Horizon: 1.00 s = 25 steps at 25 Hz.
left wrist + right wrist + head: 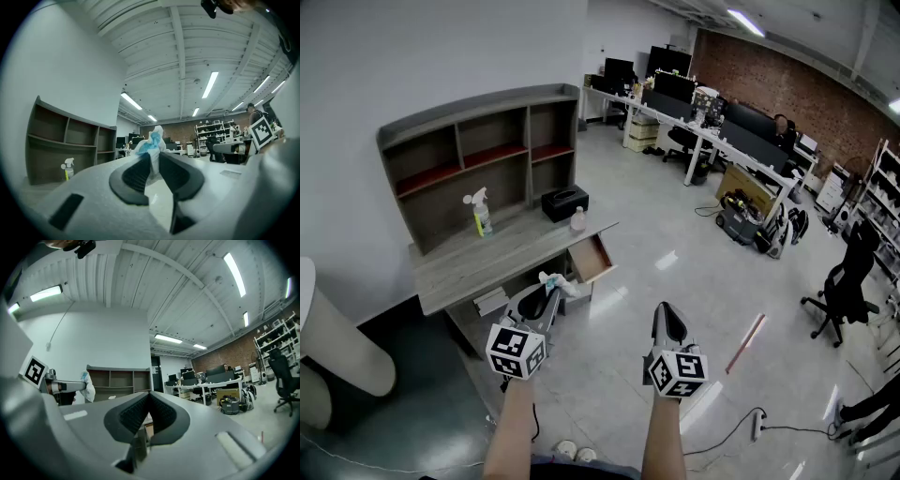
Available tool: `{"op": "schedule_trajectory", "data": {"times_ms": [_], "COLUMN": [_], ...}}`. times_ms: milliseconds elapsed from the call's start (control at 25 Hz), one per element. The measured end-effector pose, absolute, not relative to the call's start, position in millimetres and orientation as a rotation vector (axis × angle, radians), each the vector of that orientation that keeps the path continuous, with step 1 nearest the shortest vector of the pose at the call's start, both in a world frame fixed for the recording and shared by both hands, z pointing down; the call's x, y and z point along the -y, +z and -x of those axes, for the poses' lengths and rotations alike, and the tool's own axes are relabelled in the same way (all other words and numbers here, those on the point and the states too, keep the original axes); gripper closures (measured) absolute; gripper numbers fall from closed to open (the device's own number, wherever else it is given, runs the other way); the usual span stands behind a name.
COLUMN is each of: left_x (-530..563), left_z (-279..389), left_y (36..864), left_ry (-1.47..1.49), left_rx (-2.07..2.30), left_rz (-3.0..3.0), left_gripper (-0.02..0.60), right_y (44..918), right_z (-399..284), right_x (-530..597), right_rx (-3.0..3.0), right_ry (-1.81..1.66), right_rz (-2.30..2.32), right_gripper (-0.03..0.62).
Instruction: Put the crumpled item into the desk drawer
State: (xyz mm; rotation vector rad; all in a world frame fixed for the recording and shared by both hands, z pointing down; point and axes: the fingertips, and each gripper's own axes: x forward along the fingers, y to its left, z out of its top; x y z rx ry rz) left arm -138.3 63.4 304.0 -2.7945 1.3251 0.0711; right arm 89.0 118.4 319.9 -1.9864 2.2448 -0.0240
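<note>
The fingers [137,174] of your left gripper [153,158] are pinched narrowly onto the crumpled item [152,139], a white and blue wad that sticks out past their tips. Your right gripper [148,398] has its fingers pressed together on nothing. The head view shows the item held in the air just beside the one open drawer [592,259] of the table [478,270]. On the table stand one spray bottle [480,214], one black box [564,202] and one small bottle [577,219], in front of a shelf unit [478,150].

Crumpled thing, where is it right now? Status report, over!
Left tongs shut on the crumpled item, white and blue. Right tongs shut, empty. Drawer open ahead, item not in yet. Nothing seen blocking it.
</note>
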Motion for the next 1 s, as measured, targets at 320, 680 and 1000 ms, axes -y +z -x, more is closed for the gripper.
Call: {"op": "schedule_trajectory", "data": {"times_ms": [320, 680, 1000], "left_x": [-62.6, -55.5, -36.1], "left_z": [136.5, 142.4, 158.6], "left_y": [306.1, 312.6, 317.5], "left_ry": [0.059, 0.054, 0.082], "left_rx": [-1.326, -1.323, -1.301], "left_rz": [2.807, 2.824, 2.854], "left_gripper": [0.512, 0.512, 0.512], "right_y": [319.2, 321.5, 319.5], "right_z": [-89.8, -89.3, -74.9], "right_x": [-117.7, -113.4, -98.2], "right_rx": [-2.246, -2.21, -2.191], "right_ry": [-0.034, -0.059, -0.044], "right_rz": [1.983, 1.988, 2.042], "right_gripper": [0.585, 0.583, 0.583]}}
